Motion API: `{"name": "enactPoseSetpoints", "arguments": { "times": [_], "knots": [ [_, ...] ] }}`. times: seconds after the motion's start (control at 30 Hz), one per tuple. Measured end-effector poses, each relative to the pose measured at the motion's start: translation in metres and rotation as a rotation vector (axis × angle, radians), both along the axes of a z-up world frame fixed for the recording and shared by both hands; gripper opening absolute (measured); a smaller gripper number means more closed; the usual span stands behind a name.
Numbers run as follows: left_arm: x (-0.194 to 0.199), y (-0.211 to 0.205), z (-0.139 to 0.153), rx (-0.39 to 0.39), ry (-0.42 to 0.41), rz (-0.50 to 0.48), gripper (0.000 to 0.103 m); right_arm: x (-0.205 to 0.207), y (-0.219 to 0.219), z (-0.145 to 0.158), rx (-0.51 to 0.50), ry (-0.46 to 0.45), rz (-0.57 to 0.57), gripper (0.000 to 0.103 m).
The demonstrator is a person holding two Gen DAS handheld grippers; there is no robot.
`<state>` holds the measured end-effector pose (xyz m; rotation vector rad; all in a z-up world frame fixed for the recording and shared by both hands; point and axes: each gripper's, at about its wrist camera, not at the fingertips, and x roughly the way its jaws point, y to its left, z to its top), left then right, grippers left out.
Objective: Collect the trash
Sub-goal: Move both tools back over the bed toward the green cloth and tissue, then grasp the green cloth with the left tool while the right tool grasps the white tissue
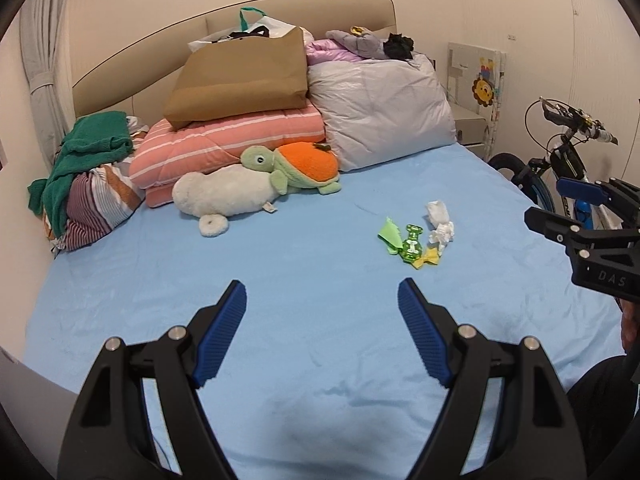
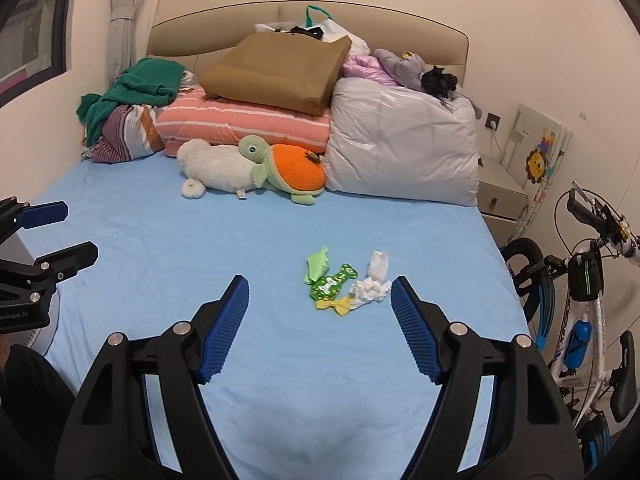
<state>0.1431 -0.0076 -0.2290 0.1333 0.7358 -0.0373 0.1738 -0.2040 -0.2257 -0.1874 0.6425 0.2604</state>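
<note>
Light blue bedsheet [image 1: 280,264], pink-and-white striped quilt [image 1: 224,148]

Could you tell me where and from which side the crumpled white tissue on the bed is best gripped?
Probably from above, across the bunched middle of the crumpled white tissue; it lies low on the blue sheet, and the open right tongs are nearest.

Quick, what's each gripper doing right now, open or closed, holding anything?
Left gripper: open, holding nothing, above the blue sheet.
Right gripper: open, holding nothing, short of the trash pile.
</note>
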Motion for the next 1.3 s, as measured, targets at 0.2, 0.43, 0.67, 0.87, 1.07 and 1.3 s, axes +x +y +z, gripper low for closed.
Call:
{"name": "enactPoseSetpoints", "arguments": {
  "times": [0.2,0.43,0.67,0.87,1.07,1.3],
  "knots": [
    [0.048,-0.026,-0.033,-0.017,0.057,-0.036,0.078,0.036,-0.031,-0.031,-0.023,0.047,-0.048,0.071],
    [0.11,-0.049,-0.079,-0.035,0.134,-0.054,0.078,0.084,-0.05,-0.071,-0.039,0.096,-0.069,0.071],
    [0.167,-0.07,-0.13,-0.029,0.19,-0.069,0.078,0.134,-0.053,-0.12,-0.037,0.166,-0.053,0.07],
    [0.213,-0.085,-0.17,-0.023,0.225,-0.093,0.078,0.18,-0.046,-0.163,-0.049,0.215,-0.032,0.07],
    [0.256,-0.091,-0.202,-0.01,0.24,-0.111,0.078,0.217,-0.036,-0.203,-0.06,0.244,-0.022,0.07],
    [0.282,-0.103,-0.235,-0.056,0.284,-0.16,0.076,0.23,-0.042,-0.233,-0.067,0.269,-0.027,0.04]
  ]
}}
